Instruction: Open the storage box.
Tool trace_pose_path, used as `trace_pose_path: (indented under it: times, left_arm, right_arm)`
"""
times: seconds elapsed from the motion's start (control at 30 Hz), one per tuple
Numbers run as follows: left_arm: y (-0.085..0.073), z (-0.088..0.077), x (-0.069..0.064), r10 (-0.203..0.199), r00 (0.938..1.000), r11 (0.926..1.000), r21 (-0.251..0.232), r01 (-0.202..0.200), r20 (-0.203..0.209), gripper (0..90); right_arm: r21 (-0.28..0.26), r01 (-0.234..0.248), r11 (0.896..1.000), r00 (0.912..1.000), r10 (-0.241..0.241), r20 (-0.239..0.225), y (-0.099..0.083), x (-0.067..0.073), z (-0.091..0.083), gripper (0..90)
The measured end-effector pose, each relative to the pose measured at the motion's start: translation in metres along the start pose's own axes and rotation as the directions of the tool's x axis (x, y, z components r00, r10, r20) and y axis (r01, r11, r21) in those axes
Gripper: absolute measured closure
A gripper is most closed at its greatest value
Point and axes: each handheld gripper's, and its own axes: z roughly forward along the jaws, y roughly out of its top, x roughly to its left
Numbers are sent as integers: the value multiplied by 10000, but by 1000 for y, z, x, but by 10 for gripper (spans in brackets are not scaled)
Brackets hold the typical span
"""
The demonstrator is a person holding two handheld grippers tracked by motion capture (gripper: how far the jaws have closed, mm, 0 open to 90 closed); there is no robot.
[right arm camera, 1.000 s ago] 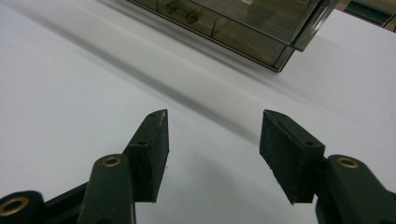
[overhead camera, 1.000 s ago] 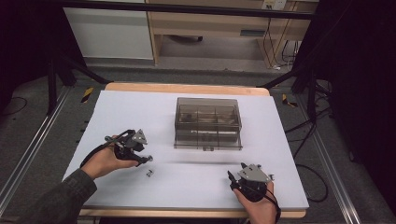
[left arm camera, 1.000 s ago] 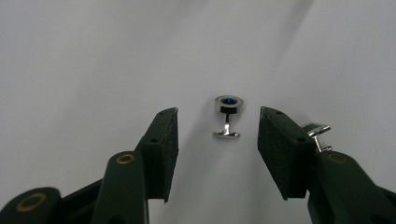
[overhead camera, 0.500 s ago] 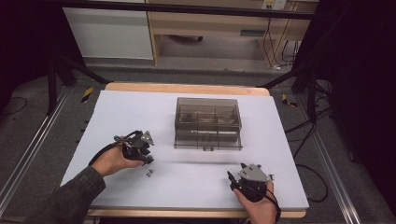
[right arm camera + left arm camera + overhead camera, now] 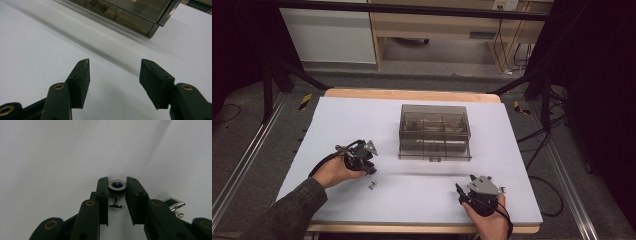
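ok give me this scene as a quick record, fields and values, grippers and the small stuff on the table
left gripper: jaws have just been closing, pads against the round cufflink with a blue centre, on the white table
second cufflink: silver, lying beside the left gripper's jaw
right gripper: open, nothing between the jaws, resting near the table's front edge
box: smoky clear plastic, compartments inside, lid closed, mid-table

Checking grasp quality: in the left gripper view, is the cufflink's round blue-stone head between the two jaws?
Yes, the cufflink sits with its round head between the left gripper's jaws, which have just been closing on it.
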Motion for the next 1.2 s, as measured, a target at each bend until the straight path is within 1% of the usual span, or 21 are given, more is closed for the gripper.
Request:
trace_pose_path:
  times: [0.07, 0.17, 0.27, 0.33, 0.37, 0.47, 0.57, 0.7, 0.77, 0.9, 0.93, 0.97, 1.03, 1.13, 1.17, 1.2]
  left_arm:
    - [-1, -1, 0, 1, 10000, 10000, -65, -1, -85, 728]
    - [-3, -6, 1, 22, 10000, 9997, -260, -24, -95, 729]
    - [-5, -11, 2, 39, 9996, 9987, -515, -55, -297, 729]
    - [-5, -15, 2, 125, 9978, 9974, -700, -170, -647, 729]
    - [-6, -16, 2, 109, 9974, 9967, -792, -166, -713, 729]
    - [-6, -23, 2, 11, 9965, 9932, -1158, -108, -832, 729]
    - [-3, -30, -1, 70, 9965, 9897, -1418, -187, -828, 730]
    - [3, -38, -5, 301, 9953, 9879, -1485, -436, -919, 730]
    - [6, -42, -8, 392, 9941, 9863, -1558, -548, -1015, 730]
    - [12, -50, -13, 563, 9933, 9829, -1689, -729, -1007, 730]
    - [14, -51, -14, 592, 9926, 9826, -1692, -767, -1062, 730]
    - [17, -52, -11, 1067, 9874, 9748, -1833, -1270, -1169, 730]
    - [19, -55, -12, 1064, 9863, 9753, -1801, -1282, -1258, 730]
    - [22, -55, -11, 976, 9880, 9772, -1766, -1180, -1201, 730]
    - [23, -56, -11, 922, 9892, 9769, -1820, -1121, -1144, 730]
    - [24, -57, -11, 947, 9888, 9770, -1798, -1146, -1153, 730]
  right_arm:
    - [16, 9, 10000, 10000, -9, 36, 0, 0, 0, 413]
    - [4, -13, 10000, 10000, 12, 42, 0, 0, 0, 409]
    - [29, -5, 10000, 10000, 4, 53, 0, 0, 0, 403]
    - [59, -8, 10000, 10000, 8, 49, 0, 0, 0, 395]
    - [68, -16, 10000, 10000, 16, 51, 0, 0, 0, 390]
    - [100, -56, 9999, 10000, 56, 37, 0, 0, 1, 377]
    - [207, -85, 9997, 9999, 84, 66, 0, 0, 2, 351]
    - [201, -170, 9997, 9998, 168, 93, -1, -1, 2, 324]
    - [204, -165, 9997, 9998, 163, 106, -1, -1, 2, 321]
    - [185, -200, 9996, 9997, 198, 110, -1, -1, 2, 318]
    - [183, -187, 9997, 9998, 185, 103, -1, -1, 2, 318]
    - [189, -166, 9997, 9998, 164, 115, -1, -1, 2, 318]
    - [189, -166, 9997, 9998, 164, 108, -1, -1, 2, 316]
    - [201, -196, 9996, 9997, 194, 115, -1, -1, 3, 314]
    - [203, -195, 9996, 9997, 192, 119, -1, -2, 3, 313]
    - [195, -205, 9996, 9997, 202, 126, -1, -1, 3, 312]
